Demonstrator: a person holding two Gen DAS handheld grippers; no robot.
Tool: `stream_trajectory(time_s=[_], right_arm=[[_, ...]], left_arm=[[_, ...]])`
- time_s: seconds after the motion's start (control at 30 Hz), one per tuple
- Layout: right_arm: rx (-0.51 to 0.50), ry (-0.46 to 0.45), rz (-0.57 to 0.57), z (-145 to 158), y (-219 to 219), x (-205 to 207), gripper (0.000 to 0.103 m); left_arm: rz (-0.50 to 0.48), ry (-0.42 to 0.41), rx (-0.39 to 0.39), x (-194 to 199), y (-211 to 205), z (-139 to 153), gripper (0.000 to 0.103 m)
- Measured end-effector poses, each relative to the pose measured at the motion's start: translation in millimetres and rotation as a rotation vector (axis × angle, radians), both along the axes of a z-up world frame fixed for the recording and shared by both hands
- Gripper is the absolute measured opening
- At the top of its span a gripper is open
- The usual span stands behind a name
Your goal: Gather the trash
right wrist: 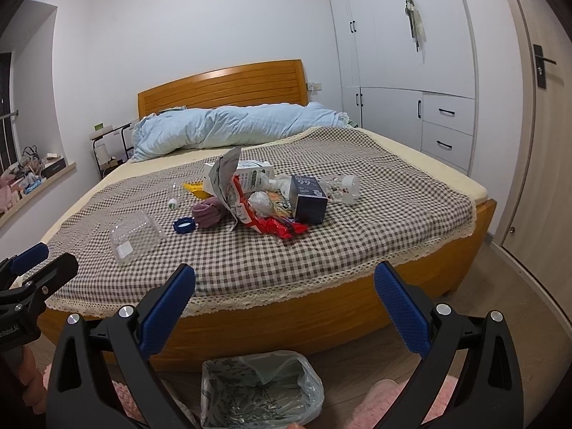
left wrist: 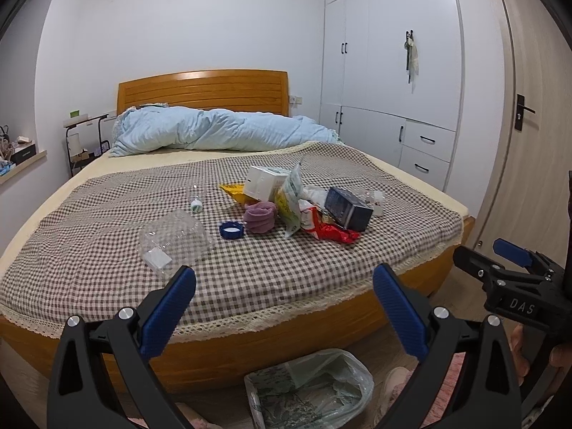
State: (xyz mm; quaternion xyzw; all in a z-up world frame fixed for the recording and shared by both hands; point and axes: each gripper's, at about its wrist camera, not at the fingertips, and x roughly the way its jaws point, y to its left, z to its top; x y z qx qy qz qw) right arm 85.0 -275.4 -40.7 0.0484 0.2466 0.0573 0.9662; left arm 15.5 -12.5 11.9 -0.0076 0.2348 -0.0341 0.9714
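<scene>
Bedroom: wooden bed (left wrist: 271,339) under a checked cover (left wrist: 107,228), blue duvet (left wrist: 214,130) bunched at the headboard, white wardrobe (left wrist: 389,71) on the right
Trash: heaped mid-bed, white carton (left wrist: 262,182), dark blue box (left wrist: 348,209), red wrapper (left wrist: 334,230), purple sock (left wrist: 260,216) all touching
Strays: blue cap (left wrist: 231,230) just beside the sock, clear plastic container (left wrist: 175,237) nearer the foot edge
Bin: lined trash bin (right wrist: 261,386) on the floor against the bed's foot
Left tool (left wrist: 284,309): spread wide, holding nothing, short of the bed
Right tool (right wrist: 284,307): released too, empty, alongside the left
</scene>
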Motion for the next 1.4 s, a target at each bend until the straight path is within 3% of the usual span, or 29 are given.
stream_trajectory(time_s=[0.37,0.77,1.0,1.2,1.4], right_arm=[[0.016,0.008,0.017,0.9,-0.9,45.6,0.097],[-0.063,-0.037,-0.034,12.4,0.3,99.6,0.097],[-0.033,-0.024,-0.048,10.9,-9.1,141.0,0.097],[0.031,-0.046,-0.061,11.4,-21.5,175.3,0.097],[0.067,-0.041,-0.063,4.1,-27.7,210.2,0.097]], left_arm=[[0.005,0.002,-0.033,39.6,18.0,4.1,0.096],[-0.036,0.024,-0.065,99.2,29.6,11.8,0.096],[-0.036,0.021,-0.041,136.9,32.1,17.8,0.096],[-0.035,0.087,-0.072,178.4,41.9,19.1,0.096],[-0.017,0.101,-0.039,213.5,46.1,20.4,0.096]])
